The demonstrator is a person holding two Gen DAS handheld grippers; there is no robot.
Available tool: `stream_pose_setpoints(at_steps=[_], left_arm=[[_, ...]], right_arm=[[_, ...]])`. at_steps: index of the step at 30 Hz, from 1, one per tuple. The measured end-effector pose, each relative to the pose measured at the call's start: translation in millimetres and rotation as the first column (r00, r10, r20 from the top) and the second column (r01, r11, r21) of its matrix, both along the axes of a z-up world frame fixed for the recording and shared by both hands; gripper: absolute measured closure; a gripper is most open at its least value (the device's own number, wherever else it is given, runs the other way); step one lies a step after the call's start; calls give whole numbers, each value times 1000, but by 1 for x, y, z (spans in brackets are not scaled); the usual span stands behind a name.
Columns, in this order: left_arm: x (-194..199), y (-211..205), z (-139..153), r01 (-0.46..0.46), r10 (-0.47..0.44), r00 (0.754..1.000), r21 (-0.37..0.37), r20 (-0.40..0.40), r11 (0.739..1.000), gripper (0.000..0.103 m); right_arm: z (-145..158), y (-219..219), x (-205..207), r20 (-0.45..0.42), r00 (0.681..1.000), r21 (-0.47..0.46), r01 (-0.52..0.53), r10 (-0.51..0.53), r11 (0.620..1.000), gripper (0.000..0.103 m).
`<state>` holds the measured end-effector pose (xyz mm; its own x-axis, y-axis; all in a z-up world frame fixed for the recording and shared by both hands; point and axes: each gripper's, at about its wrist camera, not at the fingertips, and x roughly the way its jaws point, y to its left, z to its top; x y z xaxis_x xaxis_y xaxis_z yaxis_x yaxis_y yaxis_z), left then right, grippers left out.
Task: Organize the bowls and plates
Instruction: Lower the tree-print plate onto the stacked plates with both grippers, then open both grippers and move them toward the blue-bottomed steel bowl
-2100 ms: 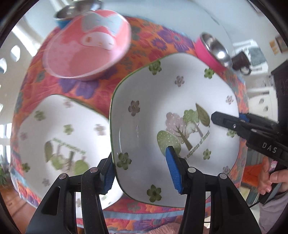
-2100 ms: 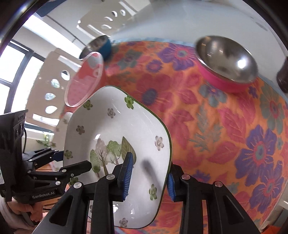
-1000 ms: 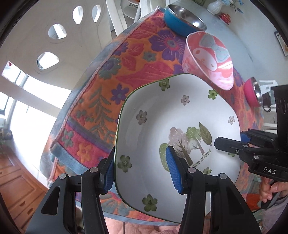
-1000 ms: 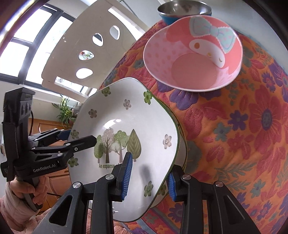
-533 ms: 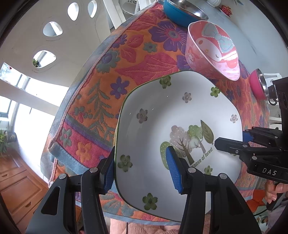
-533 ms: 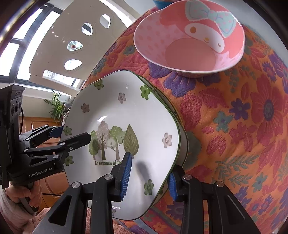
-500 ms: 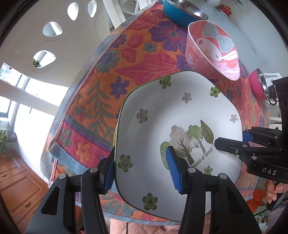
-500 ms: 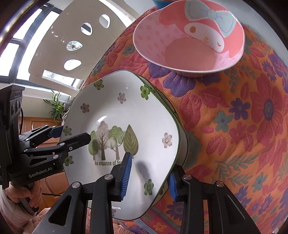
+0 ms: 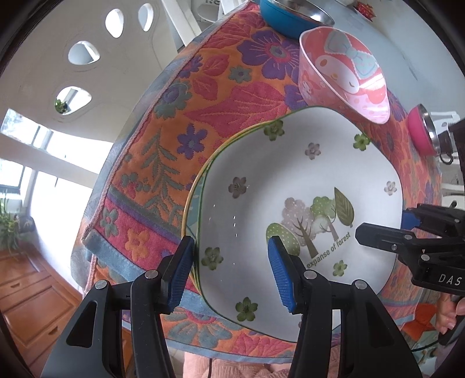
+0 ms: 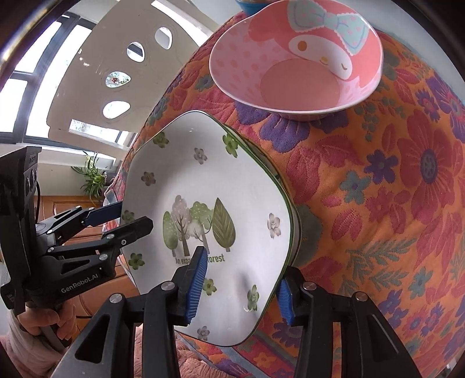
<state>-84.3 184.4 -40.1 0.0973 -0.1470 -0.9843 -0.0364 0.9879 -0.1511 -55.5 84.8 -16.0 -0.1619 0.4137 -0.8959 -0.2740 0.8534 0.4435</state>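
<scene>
A white square plate (image 9: 290,186) with flowers and a tree print lies stacked on a second plate whose rim (image 9: 193,186) shows beneath it. It also shows in the right wrist view (image 10: 209,186). My left gripper (image 9: 231,273) straddles the near-left rim of the top plate, one pad under it and one on top. My right gripper (image 10: 241,285) straddles the opposite rim the same way. Both jaws look parted around the rim, with a gap at the pads. A pink cartoon bowl (image 9: 345,75) stands behind the plates, also in the right wrist view (image 10: 296,58).
A blue steel bowl (image 9: 293,14) stands at the far end of the flowered cloth (image 9: 209,96). A pink steel bowl (image 9: 421,136) is at the right. The cloth's edge (image 9: 116,256) hangs near the plates. A white chair back (image 10: 116,81) stands beyond the table.
The top plate was carried left over the table and lowered onto the second plate. In the last half second both grippers' jaws have opened slightly around its rim.
</scene>
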Motion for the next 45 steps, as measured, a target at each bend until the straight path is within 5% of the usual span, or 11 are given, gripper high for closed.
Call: stream_pose_setpoints(at_steps=[15,29,36,45], left_arm=[[-1,37,16,-98,98,995,5,3,995,52],[10,46,61,-218,219,976,61,1,974,52],[43,20,86,-214,213,977,80,14,974,46],[142,22,153,-145,138,977,30,160,989,42]], right_arm=[[12,-37,-4,18,999,30,42,-43,999,60],[41,-89,-10,80,994,165,65,-79,984,59],[73,-128,9,144,983,201,82,-113,976,59],[148,-146,75,255,950,179,139,-182,974,59]])
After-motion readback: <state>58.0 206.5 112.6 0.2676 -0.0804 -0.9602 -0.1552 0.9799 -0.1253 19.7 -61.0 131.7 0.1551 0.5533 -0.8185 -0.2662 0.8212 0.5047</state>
